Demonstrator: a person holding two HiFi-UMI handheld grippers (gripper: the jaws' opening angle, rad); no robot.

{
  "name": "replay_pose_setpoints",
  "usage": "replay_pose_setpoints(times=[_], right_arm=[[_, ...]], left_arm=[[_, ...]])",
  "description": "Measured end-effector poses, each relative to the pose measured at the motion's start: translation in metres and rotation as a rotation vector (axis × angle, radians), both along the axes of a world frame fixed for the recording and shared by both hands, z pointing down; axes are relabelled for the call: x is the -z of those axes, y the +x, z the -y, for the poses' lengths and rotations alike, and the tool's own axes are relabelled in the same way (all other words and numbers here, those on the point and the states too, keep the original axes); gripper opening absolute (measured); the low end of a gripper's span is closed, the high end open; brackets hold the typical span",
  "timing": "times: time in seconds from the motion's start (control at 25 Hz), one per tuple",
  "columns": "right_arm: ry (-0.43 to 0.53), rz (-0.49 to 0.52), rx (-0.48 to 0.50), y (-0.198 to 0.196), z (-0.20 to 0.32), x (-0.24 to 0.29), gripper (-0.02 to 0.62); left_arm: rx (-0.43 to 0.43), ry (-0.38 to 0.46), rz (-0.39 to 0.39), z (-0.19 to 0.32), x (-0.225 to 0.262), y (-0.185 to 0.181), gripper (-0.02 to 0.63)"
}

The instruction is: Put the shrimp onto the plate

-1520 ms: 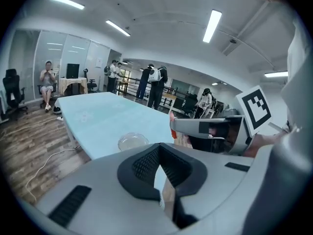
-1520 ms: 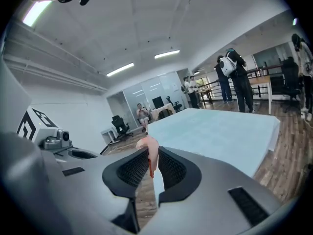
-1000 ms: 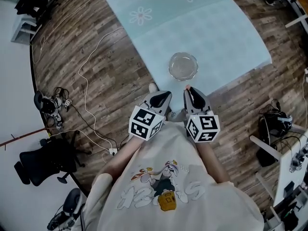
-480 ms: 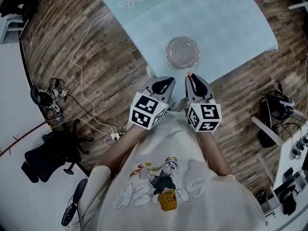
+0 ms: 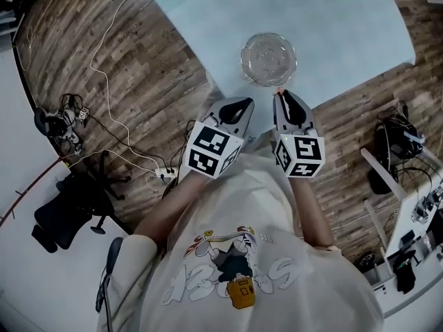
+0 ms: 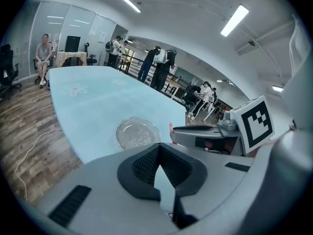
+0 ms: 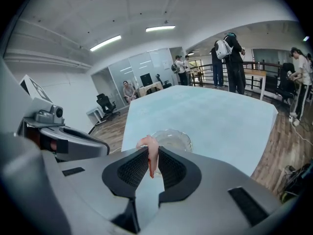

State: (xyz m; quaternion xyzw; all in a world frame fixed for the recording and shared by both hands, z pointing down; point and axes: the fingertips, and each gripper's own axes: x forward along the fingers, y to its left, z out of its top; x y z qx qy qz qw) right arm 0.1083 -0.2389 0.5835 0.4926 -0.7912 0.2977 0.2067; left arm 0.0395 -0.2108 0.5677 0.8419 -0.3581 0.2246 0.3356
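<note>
1. Pink shrimp [image 7: 148, 153] is pinched between the right gripper [image 7: 148, 164] jaws, long axis upright, one end curling above the pads.
2. Glass plate [image 7: 172, 137] lies straight ahead, just beyond the shrimp, near the table [image 7: 215, 111] edge. Head view puts the shrimp at the plate's near rim.
3. Left gripper [image 6: 159, 151] has jaws pressed together, nothing between. The right one is nearer the plate; likely a short forward reach.

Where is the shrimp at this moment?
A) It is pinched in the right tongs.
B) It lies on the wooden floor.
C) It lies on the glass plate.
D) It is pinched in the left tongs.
A: the right gripper view shows the pink shrimp clamped between the jaws of the right tongs, short of the glass plate on the table.
</note>
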Motion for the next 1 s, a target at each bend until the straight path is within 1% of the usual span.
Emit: replay_pose_setpoints(times=[0.24,0.52,0.72,0.8,1.0], right_arm=[[-0.045,-0.032,0.019,0.000,0.010,-0.031,0.078],[-0.084,-0.057,0.033,-0.002,0.019,-0.058,0.078],[-0.096,-0.112,0.076,-0.004,0.022,-0.069,0.092],[-0.099,-0.103,0.063,-0.004,0.024,-0.068,0.110],[-0.096,-0.091,0.030,0.001,0.023,-0.065,0.112]], left_arm=[[-0.009,-0.041,-0.005,0.001,-0.025,0.007,0.008],[0.019,-0.088,0.009,0.010,-0.056,0.001,0.008],[0.028,-0.102,0.011,0.016,-0.064,-0.003,0.008],[0.032,-0.109,0.011,0.017,-0.065,-0.005,0.008],[0.034,-0.115,0.008,0.014,-0.066,-0.003,0.008]])
